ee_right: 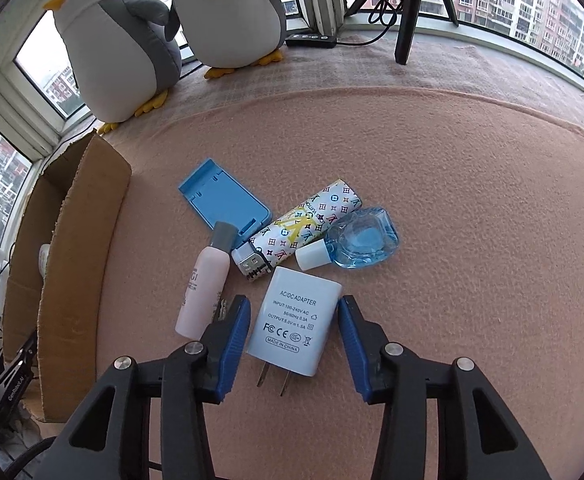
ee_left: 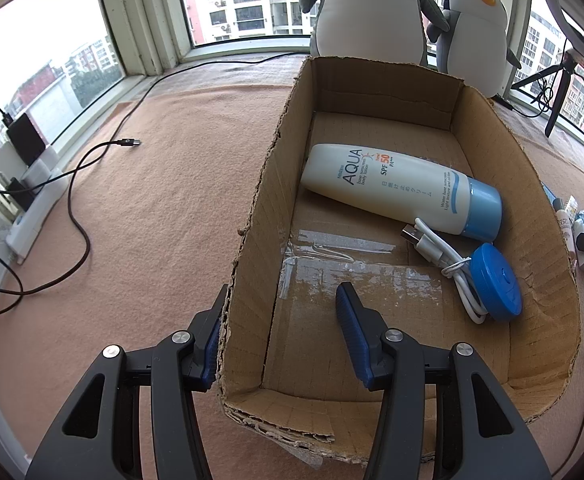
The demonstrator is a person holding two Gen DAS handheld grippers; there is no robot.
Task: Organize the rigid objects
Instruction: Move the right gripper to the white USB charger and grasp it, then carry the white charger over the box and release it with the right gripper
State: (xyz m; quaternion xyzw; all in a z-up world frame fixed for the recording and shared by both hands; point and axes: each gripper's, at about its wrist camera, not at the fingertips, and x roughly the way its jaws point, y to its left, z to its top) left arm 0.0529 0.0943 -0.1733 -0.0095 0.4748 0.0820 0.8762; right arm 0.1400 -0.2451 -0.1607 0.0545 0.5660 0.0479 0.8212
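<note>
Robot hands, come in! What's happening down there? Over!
Left gripper open, straddling box wall. Right gripper open around white adapter, not yet squeezing. Pink bottle close beside the left finger.

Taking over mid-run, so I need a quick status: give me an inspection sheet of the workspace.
Surface: pink blanket.
Job's things: cardboard box holds sunscreen bottle, white USB cable, blue round case; outside lie AC adapter, pink bottle, patterned power bank, blue stand, clear blue bottle.
Clutter: nothing seen.
Grippers: left gripper open astride box wall; right gripper open around adapter.
Cables: black cable.
Surroundings: penguin plushes, windows.
</note>
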